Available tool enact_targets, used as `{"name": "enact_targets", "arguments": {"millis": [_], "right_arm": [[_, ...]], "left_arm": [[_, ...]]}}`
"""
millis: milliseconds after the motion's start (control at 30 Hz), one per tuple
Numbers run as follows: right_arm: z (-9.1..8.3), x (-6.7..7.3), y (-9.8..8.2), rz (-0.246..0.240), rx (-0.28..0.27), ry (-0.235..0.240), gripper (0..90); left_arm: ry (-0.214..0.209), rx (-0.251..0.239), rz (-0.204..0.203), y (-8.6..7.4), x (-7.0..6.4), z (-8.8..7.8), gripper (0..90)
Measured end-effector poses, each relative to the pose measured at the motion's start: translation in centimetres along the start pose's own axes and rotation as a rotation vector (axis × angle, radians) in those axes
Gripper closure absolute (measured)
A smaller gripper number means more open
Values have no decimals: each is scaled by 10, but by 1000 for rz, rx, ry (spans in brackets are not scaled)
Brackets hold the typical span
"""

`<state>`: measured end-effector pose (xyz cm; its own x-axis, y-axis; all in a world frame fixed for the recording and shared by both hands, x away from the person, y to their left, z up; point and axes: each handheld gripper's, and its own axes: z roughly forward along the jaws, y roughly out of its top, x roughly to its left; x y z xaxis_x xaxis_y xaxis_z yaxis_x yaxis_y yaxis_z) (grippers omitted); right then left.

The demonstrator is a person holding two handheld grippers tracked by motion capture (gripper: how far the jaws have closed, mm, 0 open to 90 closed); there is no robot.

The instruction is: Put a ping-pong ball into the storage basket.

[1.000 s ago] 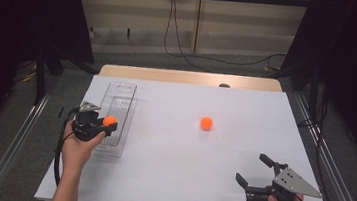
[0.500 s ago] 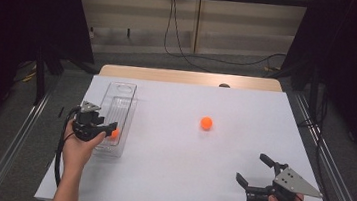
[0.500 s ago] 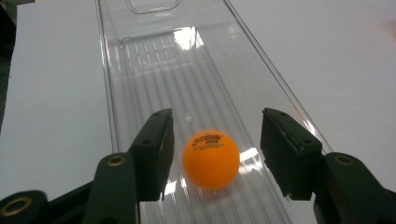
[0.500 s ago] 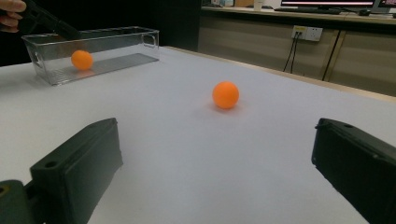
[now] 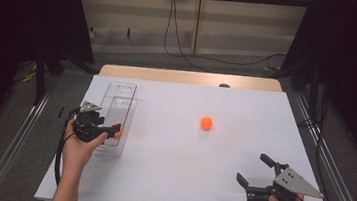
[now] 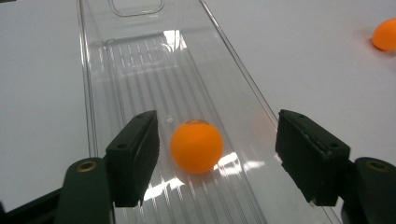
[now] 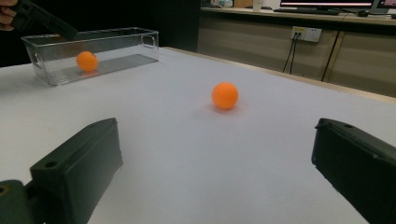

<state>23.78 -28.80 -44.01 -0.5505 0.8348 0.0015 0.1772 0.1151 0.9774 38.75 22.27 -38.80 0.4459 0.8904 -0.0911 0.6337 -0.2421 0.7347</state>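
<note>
Now, left gripper: the black two-jaw left gripper (image 5: 113,130) hangs over the near end of the clear plastic oblong bin (image 5: 123,90); its jaws have just been opening and stand apart, pressing on nothing.
Ball in bin: a small orange plastic ball (image 6: 196,146) lies on the ribbed floor of the bin, between the parted jaws in the left gripper view, nearer the left one, touching neither.
Bin: it lies lengthwise on the left part of the white table (image 5: 168,180), its handle cutout at the far end.
Second ball: another small orange ball (image 5: 206,123) sits on the bare table near the middle, well apart from the bin.
Right gripper: the black right gripper (image 5: 255,175), with a grey three-cornered plate, rests low near the table's near right corner, jaws wide apart, nothing between them.
</note>
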Motion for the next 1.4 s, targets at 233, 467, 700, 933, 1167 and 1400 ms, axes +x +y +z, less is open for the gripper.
{"name": "enact_targets", "arguments": {"millis": [233, 467, 700, 933, 1167, 1400], "right_arm": [[0, -1, 0, 2, -3, -3, 10], [1, 0, 0, 0, -1, 2, 10], [1, 0, 1, 0, -1, 2, 10], [0, -1, 1, -2, -4, -2, 10], [1, -1, 0, 0, -1, 0, 10], [3, 0, 1, -2, 0, 8, 10]], "left_arm": [[-24, -8, 9, 3, -7, -1, 270], [-41, -10, 27, 6, -14, -3, 253], [-83, -12, 36, 9, -21, -3, 247], [-94, -8, 48, 9, -26, -1, 234], [-118, -8, 59, 10, -33, 0, 208], [-131, -7, 73, 12, -38, -1, 197]]}}
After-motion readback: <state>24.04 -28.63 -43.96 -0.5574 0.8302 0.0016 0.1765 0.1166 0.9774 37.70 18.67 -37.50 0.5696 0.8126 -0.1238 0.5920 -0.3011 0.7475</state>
